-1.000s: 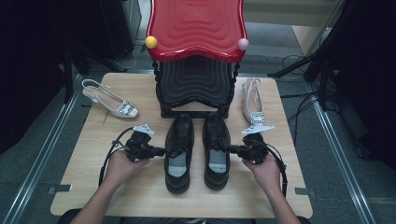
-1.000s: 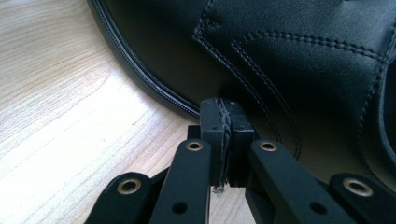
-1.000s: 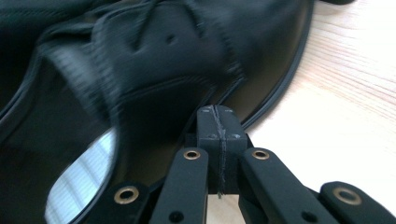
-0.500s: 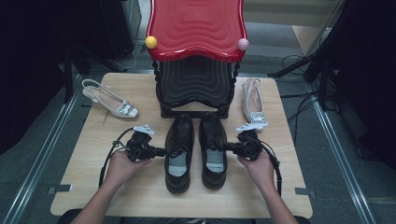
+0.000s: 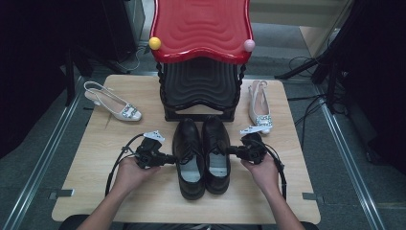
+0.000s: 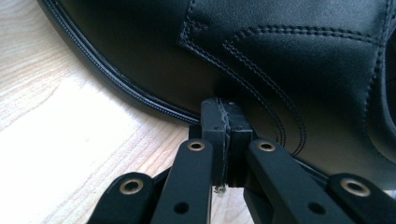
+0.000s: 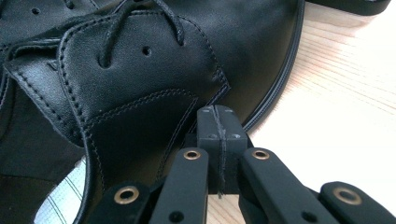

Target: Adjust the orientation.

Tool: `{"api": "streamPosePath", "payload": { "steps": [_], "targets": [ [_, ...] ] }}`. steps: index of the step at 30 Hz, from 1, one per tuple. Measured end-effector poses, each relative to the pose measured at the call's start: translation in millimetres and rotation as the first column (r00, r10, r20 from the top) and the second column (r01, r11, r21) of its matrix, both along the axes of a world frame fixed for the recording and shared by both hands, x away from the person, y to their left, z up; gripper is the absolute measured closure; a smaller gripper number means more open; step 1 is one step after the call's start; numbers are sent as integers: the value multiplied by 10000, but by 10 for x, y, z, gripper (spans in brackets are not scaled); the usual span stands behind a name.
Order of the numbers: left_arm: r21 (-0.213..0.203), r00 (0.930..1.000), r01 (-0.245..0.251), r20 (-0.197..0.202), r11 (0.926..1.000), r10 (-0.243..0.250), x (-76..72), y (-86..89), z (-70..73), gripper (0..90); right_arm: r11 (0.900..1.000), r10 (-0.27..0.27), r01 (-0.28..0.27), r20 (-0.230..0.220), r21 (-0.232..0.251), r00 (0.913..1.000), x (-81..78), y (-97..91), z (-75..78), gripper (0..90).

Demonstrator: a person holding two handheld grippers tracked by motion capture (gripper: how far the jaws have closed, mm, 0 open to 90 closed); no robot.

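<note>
Black lace-up shoes stand side by side at the middle of the counter, toes toward the black and red rack. Left gripper presses its closed, empty jaws against the left shoe's outer side; right gripper does likewise against the right shoe. White heeled sandals lie apart, either side of the rack.
</note>
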State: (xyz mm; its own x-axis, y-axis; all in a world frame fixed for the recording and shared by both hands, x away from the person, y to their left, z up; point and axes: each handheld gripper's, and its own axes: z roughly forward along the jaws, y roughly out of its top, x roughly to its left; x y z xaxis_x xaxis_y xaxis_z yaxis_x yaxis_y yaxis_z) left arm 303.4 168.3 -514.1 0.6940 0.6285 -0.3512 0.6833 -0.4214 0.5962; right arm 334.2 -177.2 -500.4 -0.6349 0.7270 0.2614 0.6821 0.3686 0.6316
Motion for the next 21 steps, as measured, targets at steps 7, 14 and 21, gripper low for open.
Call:
{"api": "streamPosePath", "payload": {
  "steps": [7, 14, 21],
  "targets": [
    [-140, 9974, 707, -94, 9974, -708, -100, -143, -9, 900, 9990, -433, 435, 141, -129, 9990, 61, -41, 24, 900],
    [-304, 9960, 891, -2, 9956, -891, -124, -96, 60, 873, 9982, -595, 593, 106, 126, 9982, 76, -129, 74, 874],
    [-299, 9975, 678, 217, 9973, -672, -143, 34, 185, 759, 9980, -520, 515, 135, 360, 9986, 24, -167, 202, 833]
  ]
}}
